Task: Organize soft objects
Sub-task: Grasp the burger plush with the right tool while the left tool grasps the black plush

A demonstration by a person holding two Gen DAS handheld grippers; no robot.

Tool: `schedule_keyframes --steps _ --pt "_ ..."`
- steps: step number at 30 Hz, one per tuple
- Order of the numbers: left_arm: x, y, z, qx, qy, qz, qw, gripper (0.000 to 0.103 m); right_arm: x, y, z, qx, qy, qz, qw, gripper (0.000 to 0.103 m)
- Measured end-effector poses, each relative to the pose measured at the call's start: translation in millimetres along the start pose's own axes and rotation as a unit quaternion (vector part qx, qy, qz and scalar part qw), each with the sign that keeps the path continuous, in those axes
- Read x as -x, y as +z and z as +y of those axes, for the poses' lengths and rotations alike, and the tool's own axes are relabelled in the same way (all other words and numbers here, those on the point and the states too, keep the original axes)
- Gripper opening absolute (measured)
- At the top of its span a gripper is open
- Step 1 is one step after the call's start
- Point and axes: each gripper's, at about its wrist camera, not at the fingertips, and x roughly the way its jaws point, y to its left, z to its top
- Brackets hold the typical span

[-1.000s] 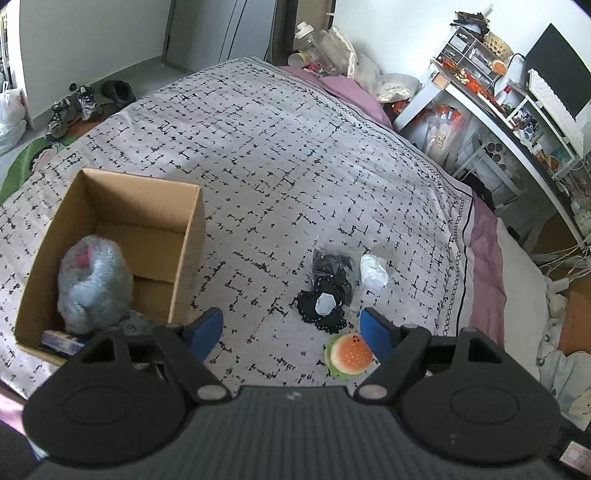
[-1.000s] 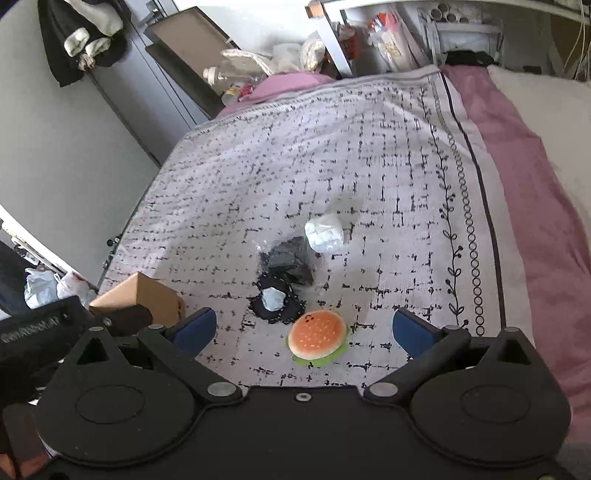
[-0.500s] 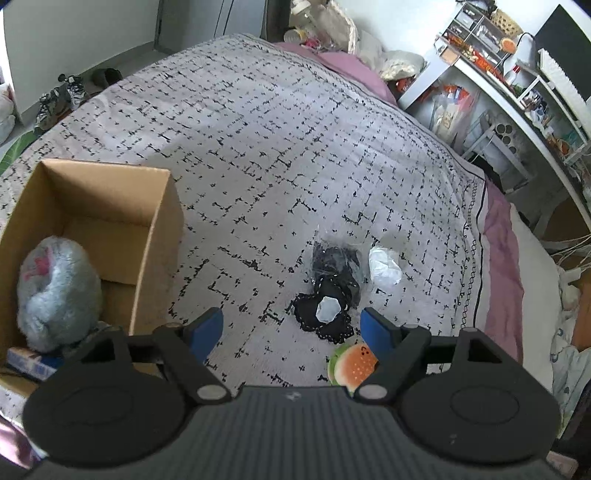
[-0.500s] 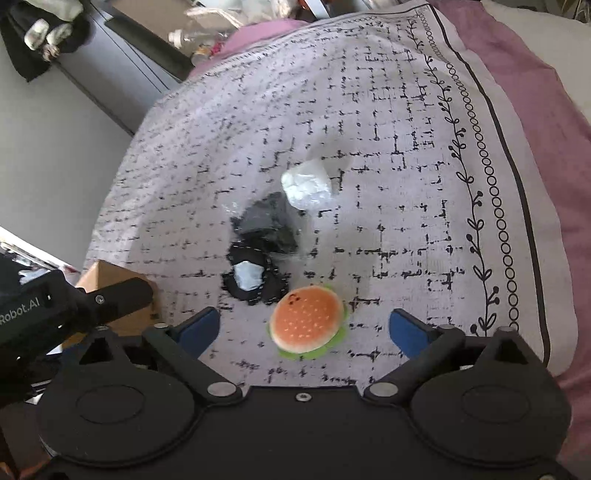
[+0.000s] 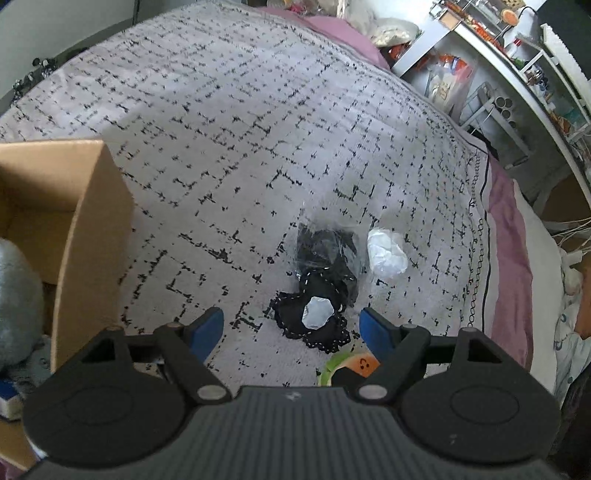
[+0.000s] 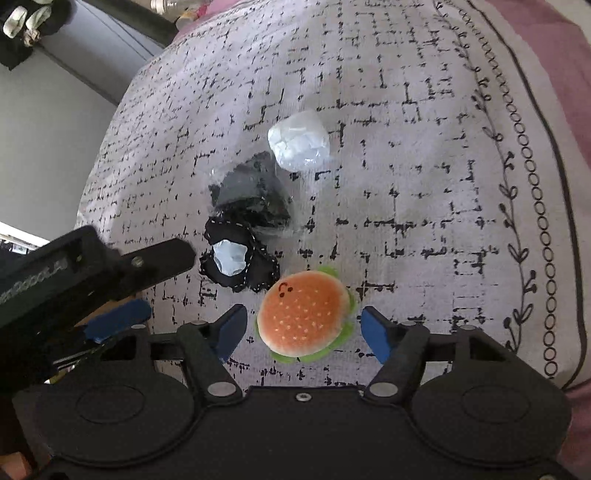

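Note:
A plush burger [image 6: 303, 314] lies on the patterned bedspread between the open blue fingertips of my right gripper [image 6: 304, 332], not gripped; its edge shows in the left wrist view [image 5: 351, 367]. A black lace-edged pad with a pale centre [image 6: 238, 264] [image 5: 314, 321], a clear bag of black cloth [image 6: 255, 195] [image 5: 328, 251] and a white crumpled bundle [image 6: 299, 146] [image 5: 386, 253] lie just beyond. My left gripper [image 5: 291, 332] is open and empty, close above the black pad. A cardboard box [image 5: 92, 240] at left holds a grey plush [image 5: 16, 306].
The left gripper's body [image 6: 74, 277] crosses the right wrist view at left. A pink sheet [image 6: 569, 55] borders the bedspread on the right. A white desk with cluttered shelves [image 5: 517, 66] stands beyond the bed. Bags and bottles [image 5: 384, 29] pile up at the bed's far end.
Both grippers have moved forward and down toward the pile. The burger now sits between the right gripper's fingers. The box has slid to the left edge of the left view.

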Motion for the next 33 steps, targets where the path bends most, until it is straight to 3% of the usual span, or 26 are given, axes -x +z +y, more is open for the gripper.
schedule_keyframes --steps 1,3,9,17,23,25,27,30,33 --pt "-4 1 0 -0.001 0.0 0.002 1.0 0.079 -2 0 0 0.001 0.0 0.002 1.0 0.065" --pt "-10 2 0 -0.003 -0.001 0.007 1.0 0.079 -7 1 0 0.004 -0.004 0.005 1.0 0.055" --pt "-28 4 -1 -0.004 -0.001 0.018 0.9998 0.079 -9 2 0 0.005 -0.011 -0.005 1.0 0.046" --pt "-49 1 -2 -0.004 -0.001 0.031 0.9995 0.077 -3 8 -13 -0.016 -0.024 -0.035 0.999 0.042" --pt "-55 -1 -9 -0.02 0.004 0.013 0.9997 0.076 -1 8 -17 -0.02 -0.033 -0.05 0.998 0.042" --pt "-56 -2 -13 -0.034 0.007 0.012 0.9993 0.07 0 8 -17 -0.022 -0.034 -0.052 0.998 0.042" --pt "-55 -2 -14 -0.041 0.004 0.011 0.9991 0.051 1 9 -17 -0.024 -0.034 -0.056 0.998 0.042" --pt "-52 -3 -14 -0.04 -0.002 0.011 0.9991 0.034 4 8 -16 -0.017 -0.035 -0.063 0.997 0.042" --pt "-43 -8 -16 -0.057 0.005 -0.004 0.9983 0.031 7 7 -13 -0.012 -0.034 -0.068 0.997 0.042"
